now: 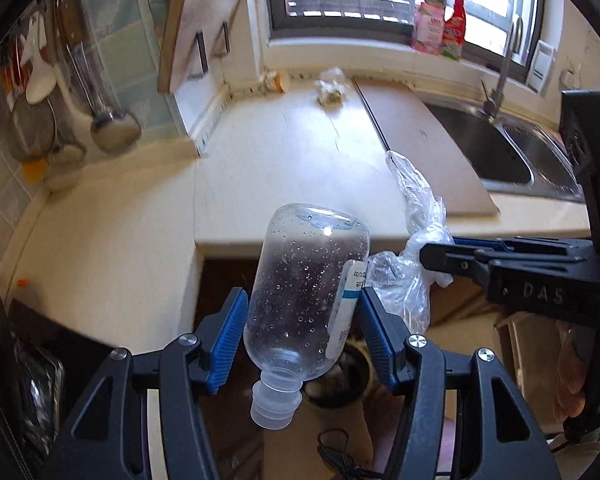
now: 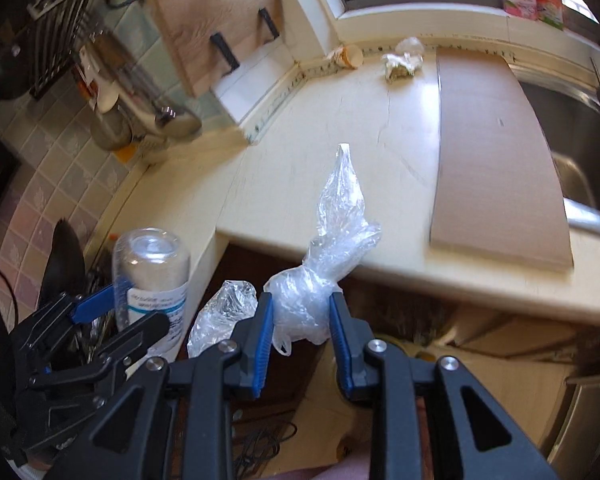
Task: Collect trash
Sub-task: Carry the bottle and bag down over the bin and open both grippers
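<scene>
Through the left wrist view, we are gripping a clear plastic bottle in our left claw, the jaws standing about half apart and pressing its sides, neck toward the camera. It is hanging just off the table edge, over the floor. The right claw is showing from the side, pinching a crumpled plastic bag.

Through the right wrist view, we are holding that bag between narrowly set jaws of the right claw, again just past the table edge. We judge we are carrying both pieces to a bin; the next move calls for finding it and letting go above it.

No bin is clearly showing. A dark round container below the bottle is largely hidden. A crumpled wad and a paper cup at the table's back are still waiting, slightly blurred.
</scene>
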A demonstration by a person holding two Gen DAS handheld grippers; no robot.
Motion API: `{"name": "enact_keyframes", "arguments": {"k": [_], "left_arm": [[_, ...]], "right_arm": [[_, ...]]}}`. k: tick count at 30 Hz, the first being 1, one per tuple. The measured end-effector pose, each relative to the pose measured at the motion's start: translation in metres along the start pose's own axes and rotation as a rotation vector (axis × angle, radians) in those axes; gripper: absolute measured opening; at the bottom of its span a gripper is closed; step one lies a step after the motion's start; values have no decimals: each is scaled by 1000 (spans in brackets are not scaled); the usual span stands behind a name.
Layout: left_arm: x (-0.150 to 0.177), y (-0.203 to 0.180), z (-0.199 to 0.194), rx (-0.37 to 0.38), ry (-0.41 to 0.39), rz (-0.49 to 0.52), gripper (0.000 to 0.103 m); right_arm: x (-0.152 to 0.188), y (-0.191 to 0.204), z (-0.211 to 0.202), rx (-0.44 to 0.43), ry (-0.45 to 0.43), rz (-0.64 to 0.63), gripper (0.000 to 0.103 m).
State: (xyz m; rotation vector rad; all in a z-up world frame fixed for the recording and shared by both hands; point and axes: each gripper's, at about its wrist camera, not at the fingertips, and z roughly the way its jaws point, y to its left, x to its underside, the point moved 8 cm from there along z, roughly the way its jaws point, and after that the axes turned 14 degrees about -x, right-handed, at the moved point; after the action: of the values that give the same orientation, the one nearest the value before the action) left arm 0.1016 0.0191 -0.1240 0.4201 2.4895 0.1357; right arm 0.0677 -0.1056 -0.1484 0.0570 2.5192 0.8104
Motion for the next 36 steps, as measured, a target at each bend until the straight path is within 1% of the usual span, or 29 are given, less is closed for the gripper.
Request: {"name": "enact_keyframes", "arguments": {"k": [4, 6, 11, 14, 16, 19, 23, 26, 29, 31, 34, 36], "left_arm": [[34, -13, 4, 47, 62, 18, 55], [52, -23, 12, 85, 110, 12, 55], [100, -51, 52, 175, 231, -22, 55], [132, -63, 91, 228, 332, -84, 55], [158, -70, 123, 228, 400, -108, 55], [192, -81, 171, 209, 456, -117, 55], [225, -91, 228, 180, 507, -147, 55], [240, -97, 260, 178, 534, -189, 55], [248, -98, 279, 169, 546, -228, 55], [250, -96, 286, 147, 552, -239, 56], [254, -87, 286, 123, 553, -266, 64], [258, -80, 286, 113, 557, -279, 64]], "right_arm": [[43, -7, -2, 47, 58, 18, 28], [61, -19, 0, 58, 91, 57, 28], [111, -61, 15, 92, 198, 158, 28], [136, -88, 34, 119, 246, 177, 28], [158, -110, 55, 140, 291, 183, 28], [188, -142, 92, 159, 355, 222, 28], [224, -179, 138, 171, 427, 272, 28], [240, -196, 165, 182, 472, 283, 28], [247, -208, 184, 188, 512, 271, 28], [243, -207, 198, 186, 532, 247, 28], [234, -204, 210, 184, 544, 208, 28], [229, -203, 214, 177, 546, 193, 28]]}}
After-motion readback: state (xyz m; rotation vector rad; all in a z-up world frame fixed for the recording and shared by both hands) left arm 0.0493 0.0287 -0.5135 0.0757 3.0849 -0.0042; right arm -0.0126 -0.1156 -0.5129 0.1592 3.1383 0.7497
